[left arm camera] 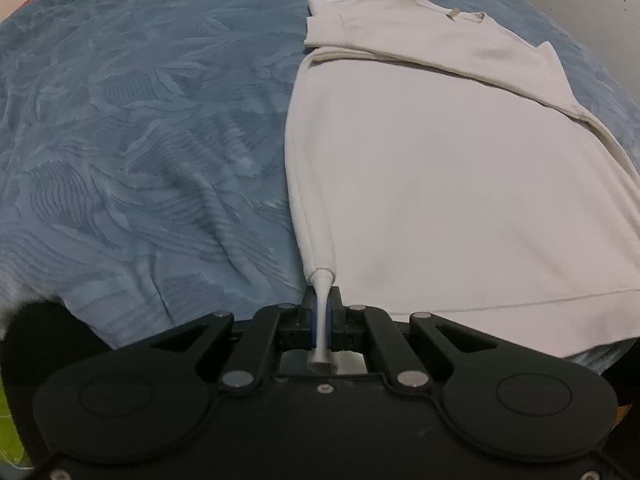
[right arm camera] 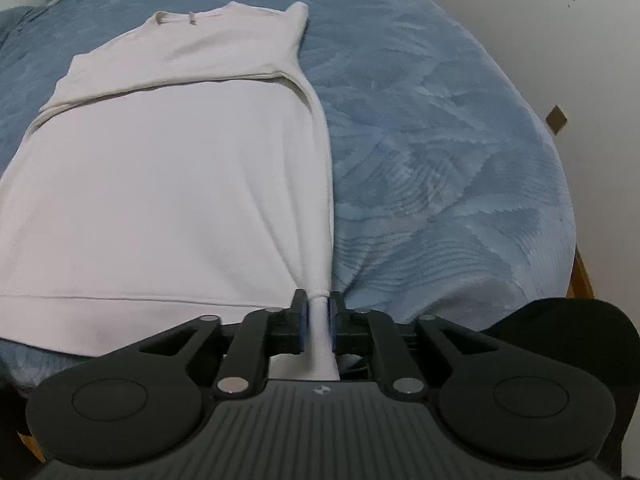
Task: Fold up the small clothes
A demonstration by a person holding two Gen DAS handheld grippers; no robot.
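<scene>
Left wrist: left tool (left arm camera: 321, 316) pinching the bunched hem corner of the white long-sleeved knit sweater (left arm camera: 440, 184), spread flat from 12 to 3 o'clock on the blue leaf-patterned plush blanket (left arm camera: 140, 140). Thin pinch, likely to slip when lifted.

Right wrist: right tool (right arm camera: 318, 322) clamped on the opposite hem corner. Uneven pull could skew the fold. Folded-in sleeves at 11 o'clock may slide loose. Nothing blocking; white wall (right arm camera: 540, 40) at 2 o'clock.
</scene>
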